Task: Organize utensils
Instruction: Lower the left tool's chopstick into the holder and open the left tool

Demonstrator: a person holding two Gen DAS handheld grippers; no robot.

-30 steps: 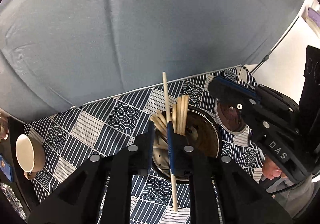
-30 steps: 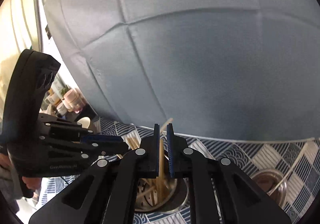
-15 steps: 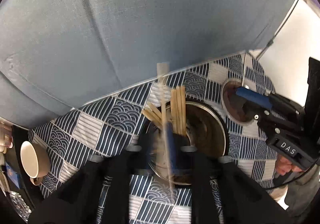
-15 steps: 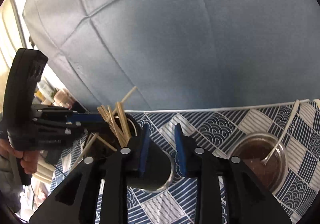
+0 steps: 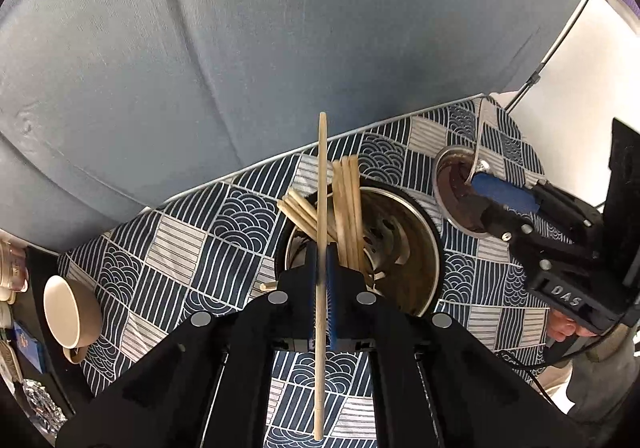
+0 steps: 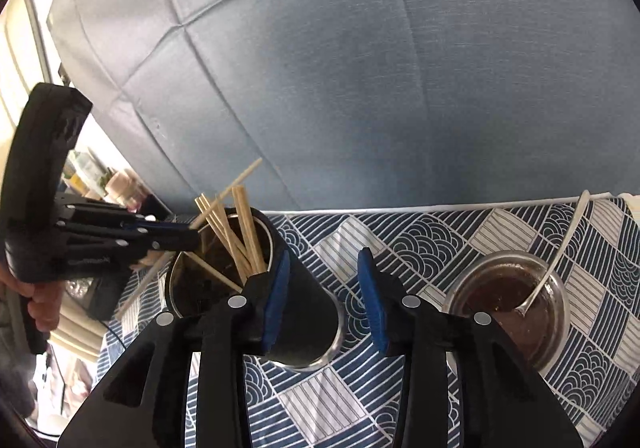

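Note:
My left gripper [image 5: 321,262] is shut on a single wooden chopstick [image 5: 322,168], held upright over the near rim of the metal utensil holder [image 5: 420,248]. Several more chopsticks [image 5: 349,200] lean in the holder. In the right wrist view the left gripper [image 6: 188,239] reaches in from the left above the holder [image 6: 304,312], gripping that chopstick [image 6: 236,182]. My right gripper [image 6: 322,262] sits lower, just right of the holder. Its jaws are opening with only tablecloth between them. In the left wrist view the right gripper [image 5: 494,188] hangs over a small metal cup [image 5: 442,172].
The small metal cup [image 6: 560,336] has a brown inside and holds a white spoon [image 6: 570,228]. A beige mug [image 5: 70,312] lies at the table's left edge. The blue-and-white patterned cloth [image 5: 192,240] covers the table, with a blue-grey fabric backdrop [image 5: 280,48] behind it.
The right gripper let go of the chopstick, opened, and moved right and down beside the holder. The left gripper closed fully on that chopstick.

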